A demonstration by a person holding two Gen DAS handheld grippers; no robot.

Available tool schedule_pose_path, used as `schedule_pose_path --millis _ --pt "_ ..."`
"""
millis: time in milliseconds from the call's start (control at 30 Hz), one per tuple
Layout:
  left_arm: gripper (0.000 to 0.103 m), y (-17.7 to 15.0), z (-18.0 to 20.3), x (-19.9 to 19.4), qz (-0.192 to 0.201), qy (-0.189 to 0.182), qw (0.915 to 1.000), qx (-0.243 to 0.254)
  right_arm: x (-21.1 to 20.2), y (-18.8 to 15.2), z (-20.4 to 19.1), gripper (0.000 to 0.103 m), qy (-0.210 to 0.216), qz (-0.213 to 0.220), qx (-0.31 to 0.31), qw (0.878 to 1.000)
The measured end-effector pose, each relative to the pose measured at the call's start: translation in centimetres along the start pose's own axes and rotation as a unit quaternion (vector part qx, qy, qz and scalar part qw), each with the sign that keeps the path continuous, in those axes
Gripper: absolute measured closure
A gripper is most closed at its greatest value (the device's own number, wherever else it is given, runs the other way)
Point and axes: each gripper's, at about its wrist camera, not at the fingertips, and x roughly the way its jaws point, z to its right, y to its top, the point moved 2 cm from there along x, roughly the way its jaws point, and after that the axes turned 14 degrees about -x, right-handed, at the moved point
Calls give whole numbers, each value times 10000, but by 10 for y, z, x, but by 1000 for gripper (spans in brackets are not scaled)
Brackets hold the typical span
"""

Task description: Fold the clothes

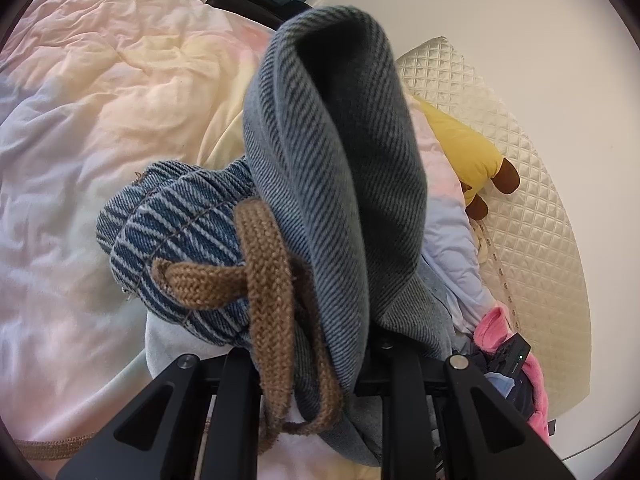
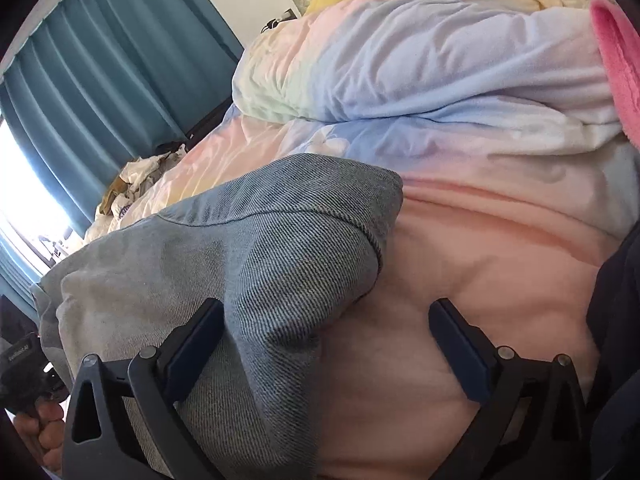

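Your left hand-held gripper (image 1: 316, 384) is clenched on the denim garment (image 1: 332, 168), which bunches up in front of its 2 fingers with a brown drawstring (image 1: 272, 280) looped across the waistband. Your right hand-held gripper (image 2: 326, 344) is spread wide, gripping nothing, a fold of the same denim lying between its fingers on the pastel duvet (image 2: 460, 240) of the bed.

Duvet (image 1: 100, 128), pastel, rumpled, covers the bed. Quilted cream pillow (image 1: 532, 184) at 3 o'clock, with a yellow-and-brown plush toy (image 1: 472, 152) touching it. Teal curtains (image 2: 100, 52) at 10 o'clock in right view; bright window beside them.
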Motion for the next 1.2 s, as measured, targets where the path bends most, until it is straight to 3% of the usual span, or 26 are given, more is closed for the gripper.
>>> schedule_pose_path --millis 767,900,967,1200 --pt "84 -18 -16 -17 -41 16 10000 -62 3 -5 -3 0 -21 267 -49 9996" --pt "84 2 -27 -20 -52 19 10000 -67 3 -4 -2 0 -11 272 -49 9996" --pt "84 -10 -11 -10 -49 26 10000 -66 2 -7 -2 0 -1 268 -42 9996" --pt "84 -11 -16 -13 -82 17 9999 -135 3 -7 -1 0 41 301 -40 9995"
